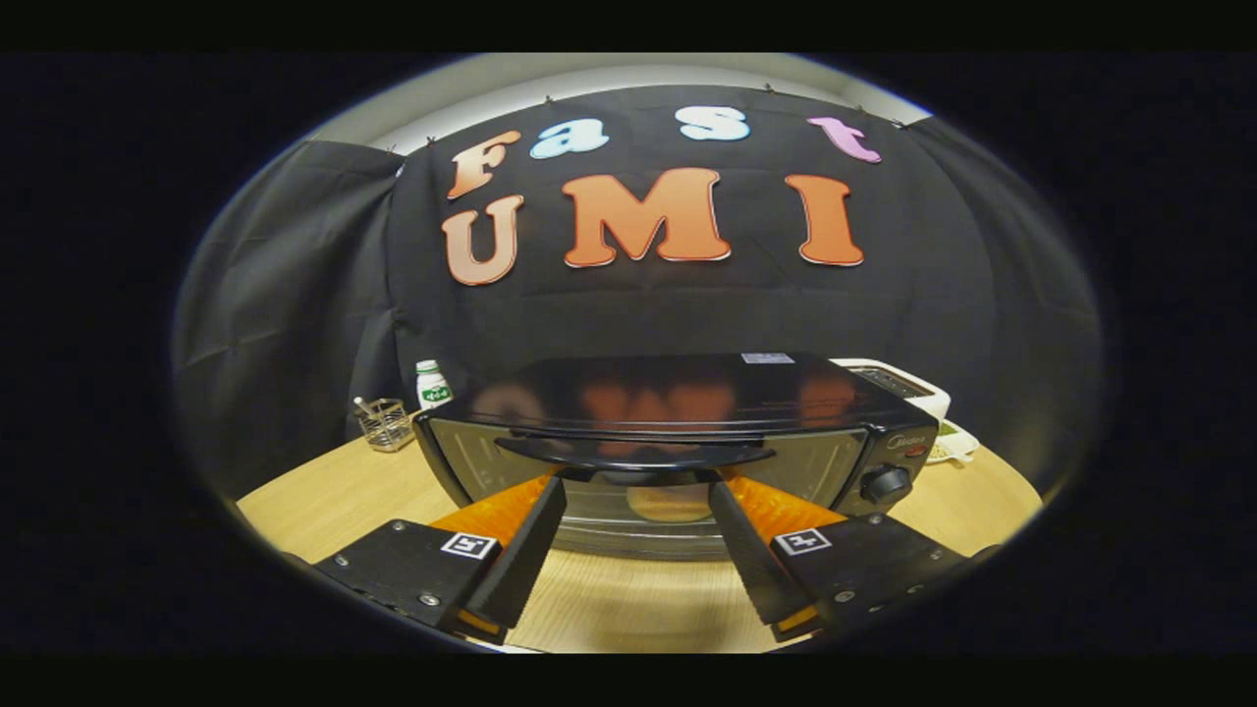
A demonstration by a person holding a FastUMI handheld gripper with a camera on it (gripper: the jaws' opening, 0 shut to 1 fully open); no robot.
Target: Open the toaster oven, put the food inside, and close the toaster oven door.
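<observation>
- Basket (385, 424) and bottle (430, 383) stand left of the oven (678, 432), clear of the work.
- Gripper (636, 493) spread wide and empty at the door handle (633, 454), probably to pull or push it.
- Food (668, 501) seems already inside, behind the glass.
- Knob (886, 483) sits right of the door.

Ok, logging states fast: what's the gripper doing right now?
Gripper: open, holding nothing, fingers spread just below the toaster oven door handle.

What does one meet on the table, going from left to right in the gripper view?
Wire basket → small white bottle → toaster oven, its door shut, with the open gripper just before its handle → oven knob → white appliance behind the oven's right corner.
</observation>
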